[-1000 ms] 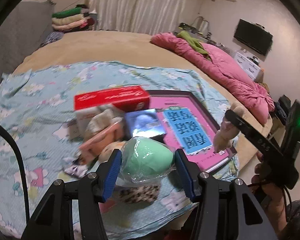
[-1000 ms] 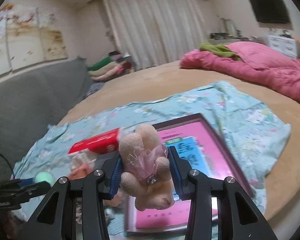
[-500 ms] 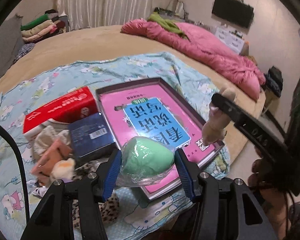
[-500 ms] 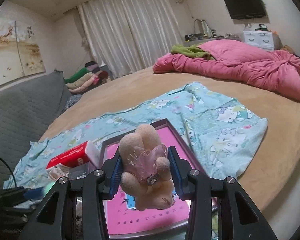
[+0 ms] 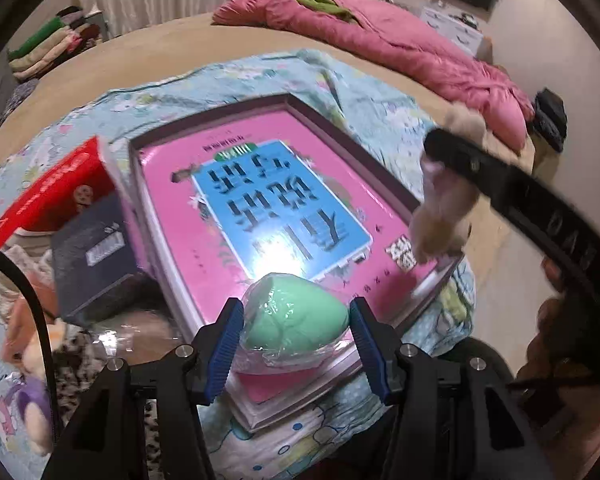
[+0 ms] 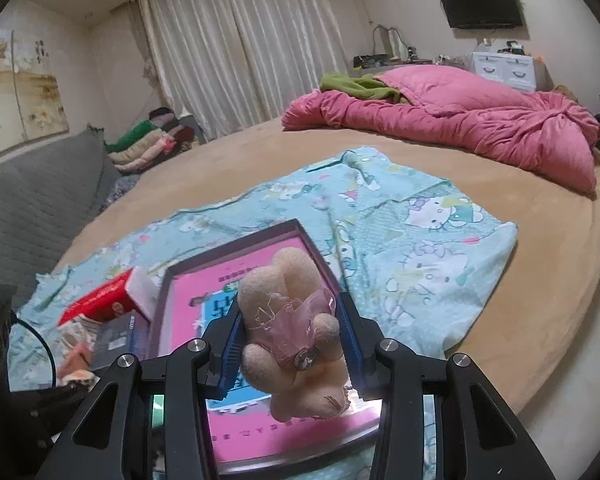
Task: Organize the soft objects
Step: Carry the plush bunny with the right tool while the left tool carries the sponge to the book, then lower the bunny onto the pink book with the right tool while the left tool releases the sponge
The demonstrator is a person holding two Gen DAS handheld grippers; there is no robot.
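Both grippers have swung from the clutter at the left over to the tray (image 5: 384, 184), and both toys now hang above it. Wrapped in clear film, the green ball (image 5: 294, 314) sits crosswise in the left gripper (image 5: 296, 344), its pads pressed to either side at a middling spread; it hovers over the tray's near edge, with the pink book (image 5: 260, 200) just beyond and below. In the right gripper (image 6: 288, 340) the plush (image 6: 296, 332) stands roughly upright, ears up and feet hanging below the pads, which pinch its body more narrowly. It hangs over the tray's right side, seen in the left view as a tan blur beside the black finger.

Judging by this, the drop is straight down for each, and the left hand looks nearer to it, already pitched steeply at the tray. The right points more shallowly, out across the blue sheet (image 6: 420, 240) on the bed (image 6: 560, 240). Remaining toys and boxes (image 5: 60, 200) lie left of the tray.
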